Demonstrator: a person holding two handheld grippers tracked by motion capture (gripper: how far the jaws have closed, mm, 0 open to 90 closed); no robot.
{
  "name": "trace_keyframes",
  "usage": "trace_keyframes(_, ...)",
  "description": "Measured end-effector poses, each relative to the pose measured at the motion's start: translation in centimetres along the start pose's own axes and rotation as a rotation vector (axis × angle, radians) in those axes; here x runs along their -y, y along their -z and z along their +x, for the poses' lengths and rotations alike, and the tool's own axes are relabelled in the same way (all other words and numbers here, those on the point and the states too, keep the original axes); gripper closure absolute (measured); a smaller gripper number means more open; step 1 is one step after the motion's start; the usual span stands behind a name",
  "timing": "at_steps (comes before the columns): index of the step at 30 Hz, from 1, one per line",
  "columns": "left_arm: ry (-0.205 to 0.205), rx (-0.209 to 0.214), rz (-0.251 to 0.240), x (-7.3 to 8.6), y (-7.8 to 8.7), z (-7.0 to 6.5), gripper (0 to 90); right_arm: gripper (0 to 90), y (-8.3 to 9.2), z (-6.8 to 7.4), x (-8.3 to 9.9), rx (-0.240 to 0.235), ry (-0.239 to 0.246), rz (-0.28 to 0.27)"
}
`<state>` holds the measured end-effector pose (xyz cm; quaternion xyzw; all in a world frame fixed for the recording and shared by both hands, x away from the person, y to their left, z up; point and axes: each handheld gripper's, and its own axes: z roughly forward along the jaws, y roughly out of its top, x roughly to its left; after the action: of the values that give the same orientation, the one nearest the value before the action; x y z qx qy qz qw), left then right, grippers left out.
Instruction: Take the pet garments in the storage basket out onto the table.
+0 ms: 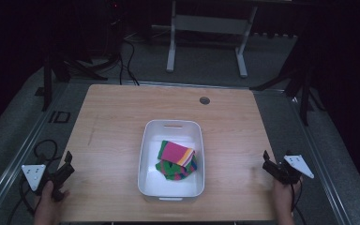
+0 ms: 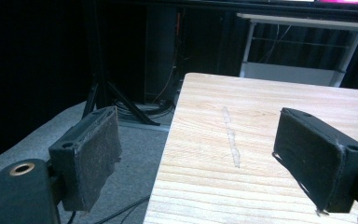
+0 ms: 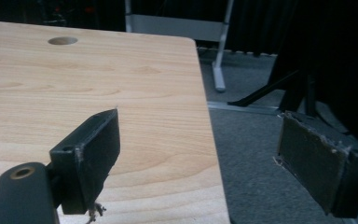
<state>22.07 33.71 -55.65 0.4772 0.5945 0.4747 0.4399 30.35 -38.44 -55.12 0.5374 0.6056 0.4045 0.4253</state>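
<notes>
Wood table (image 1: 112, 122) in a dark room
Left gripper (image 1: 65, 165) and right gripper (image 1: 268, 161) both spread wide, holding nothing; white tub (image 1: 145, 154) sits between them.

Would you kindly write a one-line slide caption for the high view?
Folded striped socks lie in a white bin mid-table, while the open left gripper and right gripper wait at the edges.
</notes>
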Motion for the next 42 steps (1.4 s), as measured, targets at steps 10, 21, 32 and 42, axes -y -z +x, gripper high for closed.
trace_keyframes(10, 0.004, -0.002, 0.012, 0.0, -0.1, 0.0, 15.1, 12.3, -0.2, -0.7, -0.4, -0.116, -0.010, 0.059)
trace_keyframes(21, 0.001, 0.009, 0.011, 0.0, -0.1, 0.0, 15.1, 13.4, -0.8, -2.8, -0.7, -0.355, 0.034, 0.254)
trace_keyframes(32, 0.004, 0.025, 0.015, 0.0, -0.1, 0.1, 15.1, 14.1, -0.7, -1.1, -1.2, -0.649, 0.212, 0.377)
trace_keyframes(42, 0.005, 0.035, 0.017, 0.0, -0.1, 0.1, 15.2, 17.6, -0.8, 2.2, -2.4, -0.810, 0.371, 0.446)
